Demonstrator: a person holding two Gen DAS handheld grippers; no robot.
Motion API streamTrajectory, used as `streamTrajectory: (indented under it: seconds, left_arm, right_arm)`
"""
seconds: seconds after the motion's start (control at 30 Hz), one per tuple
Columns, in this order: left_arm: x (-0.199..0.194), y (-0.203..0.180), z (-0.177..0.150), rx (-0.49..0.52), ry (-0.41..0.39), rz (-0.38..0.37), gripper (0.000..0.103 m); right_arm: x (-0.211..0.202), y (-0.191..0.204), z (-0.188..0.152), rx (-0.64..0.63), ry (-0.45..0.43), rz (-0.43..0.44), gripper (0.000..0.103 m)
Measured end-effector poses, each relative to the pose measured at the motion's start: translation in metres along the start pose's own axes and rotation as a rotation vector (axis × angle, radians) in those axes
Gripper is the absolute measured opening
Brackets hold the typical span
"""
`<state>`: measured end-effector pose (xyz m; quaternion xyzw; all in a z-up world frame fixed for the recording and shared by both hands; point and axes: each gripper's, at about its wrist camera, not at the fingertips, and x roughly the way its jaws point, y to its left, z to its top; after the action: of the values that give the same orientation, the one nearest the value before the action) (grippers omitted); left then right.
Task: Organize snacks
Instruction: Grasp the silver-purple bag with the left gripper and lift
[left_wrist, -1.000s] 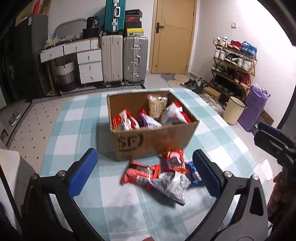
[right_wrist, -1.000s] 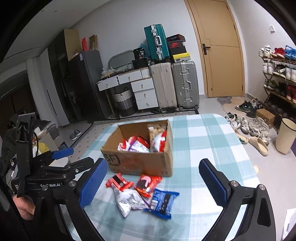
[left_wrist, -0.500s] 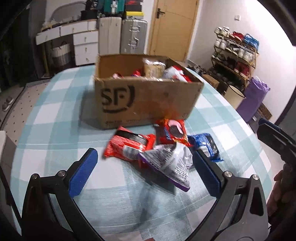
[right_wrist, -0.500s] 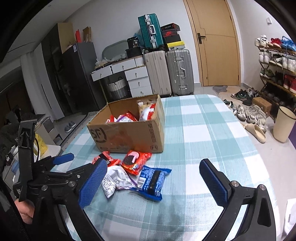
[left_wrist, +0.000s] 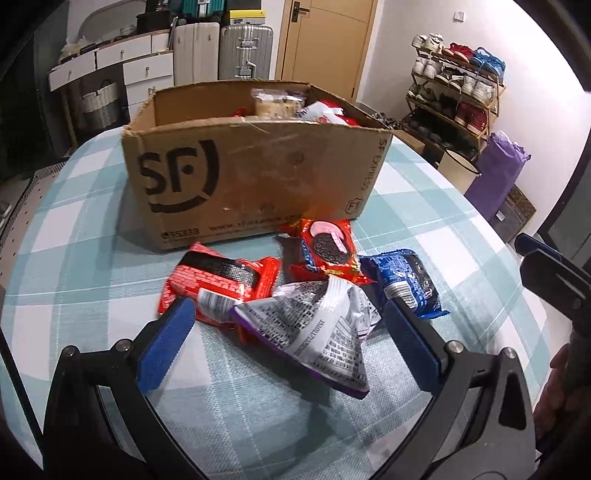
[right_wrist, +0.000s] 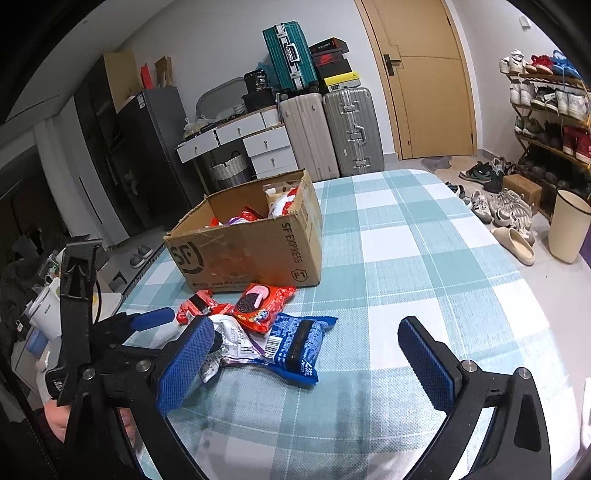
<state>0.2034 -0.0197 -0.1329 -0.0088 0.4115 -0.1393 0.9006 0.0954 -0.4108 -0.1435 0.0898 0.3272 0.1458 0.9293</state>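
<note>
Left gripper (left_wrist: 286, 332) spread wide, straddling silver pouch (left_wrist: 317, 328); pouch is hiding part of red pack (left_wrist: 218, 280). Right gripper (right_wrist: 306, 354) open, holding nothing. Box (left_wrist: 251, 173) at 12 o'clock, contents mostly hidden.

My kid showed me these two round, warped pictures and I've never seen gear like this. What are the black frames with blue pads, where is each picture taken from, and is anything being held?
There is no robot. A person holds a handheld two-finger gripper in each hand, and each carries a wide-angle camera looking along its fingers. One picture is from the left gripper, the other from the right gripper; the blue pads are their fingertips. Both are open and hold nothing. On the checked tablecloth stands a cardboard box with snacks inside. In front of it lie four loose packets: a red brick-pattern packet, a red cookie packet, a blue packet and a silvery-purple packet, which lies between the left gripper's open fingers.
</note>
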Motion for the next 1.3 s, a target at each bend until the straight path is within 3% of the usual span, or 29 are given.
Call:
streamTrajectory:
  seconds: [0.13, 0.33, 0.4, 0.53, 0.77, 1.3]
  left_arm:
    - [0.008, -0.003, 0.001, 0.003, 0.01, -0.016, 0.101]
    - [0.018, -0.012, 0.007, 0.049, 0.011, -0.023, 0.085]
    - [0.018, -0.013, 0.008, 0.058, 0.007, -0.038, 0.066]
    - [0.019, -0.013, 0.007, 0.059, 0.014, -0.096, 0.046]
    - [0.016, -0.028, -0.001, 0.133, 0.0, -0.091, 0.041]
    - [-0.023, 0.0, -0.013, 0.063, -0.032, -0.1, 0.04]
  right_arm:
    - [0.001, -0.004, -0.002, 0.01, 0.005, -0.001, 0.102]
    - [0.001, -0.01, -0.005, 0.027, 0.01, -0.001, 0.102]
    - [0.0, -0.013, -0.007, 0.037, 0.01, -0.005, 0.102]
    - [-0.003, -0.017, -0.011, 0.053, 0.01, -0.01, 0.102]
    - [-0.006, -0.021, -0.019, 0.073, 0.017, -0.017, 0.101]
    - [-0.014, -0.022, -0.023, 0.094, 0.014, -0.009, 0.102]
